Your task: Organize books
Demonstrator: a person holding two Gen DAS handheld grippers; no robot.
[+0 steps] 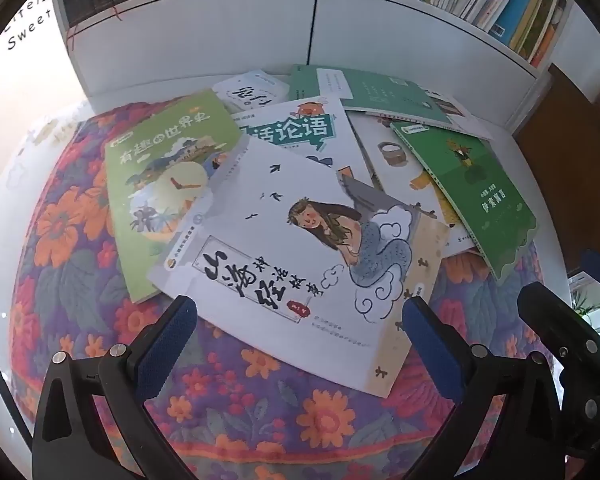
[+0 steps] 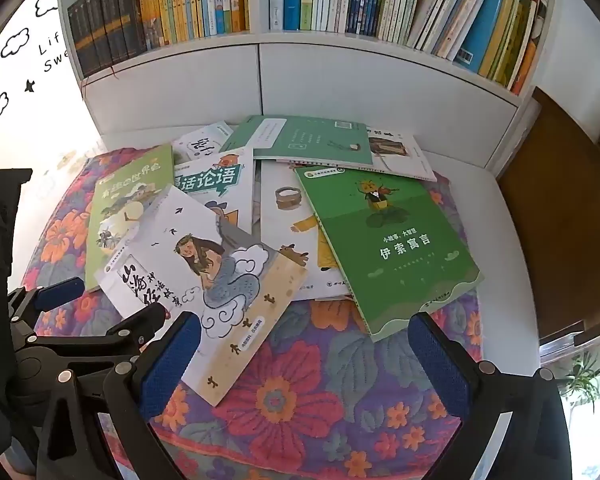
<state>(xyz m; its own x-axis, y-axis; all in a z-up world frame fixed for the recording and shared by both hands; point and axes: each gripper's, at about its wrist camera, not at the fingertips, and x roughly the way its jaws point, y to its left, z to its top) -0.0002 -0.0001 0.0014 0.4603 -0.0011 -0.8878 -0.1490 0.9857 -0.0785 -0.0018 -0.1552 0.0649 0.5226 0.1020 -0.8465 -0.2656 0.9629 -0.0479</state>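
Books: loose overlapping heap on floral cushion [image 1: 80, 280]. Left gripper [image 1: 300, 344] fingers wide apart, empty, straddling near corner of mermaid book [image 1: 300, 240]. Right gripper [image 2: 304, 356] fingers likewise apart, empty; green book [image 2: 392, 248] just beyond right finger. Advice: take topmost mermaid book first, square edges.

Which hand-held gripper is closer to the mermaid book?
Left. The left hand-held gripper straddles the mermaid book's near edge; the right hand-held gripper sits off its right corner.
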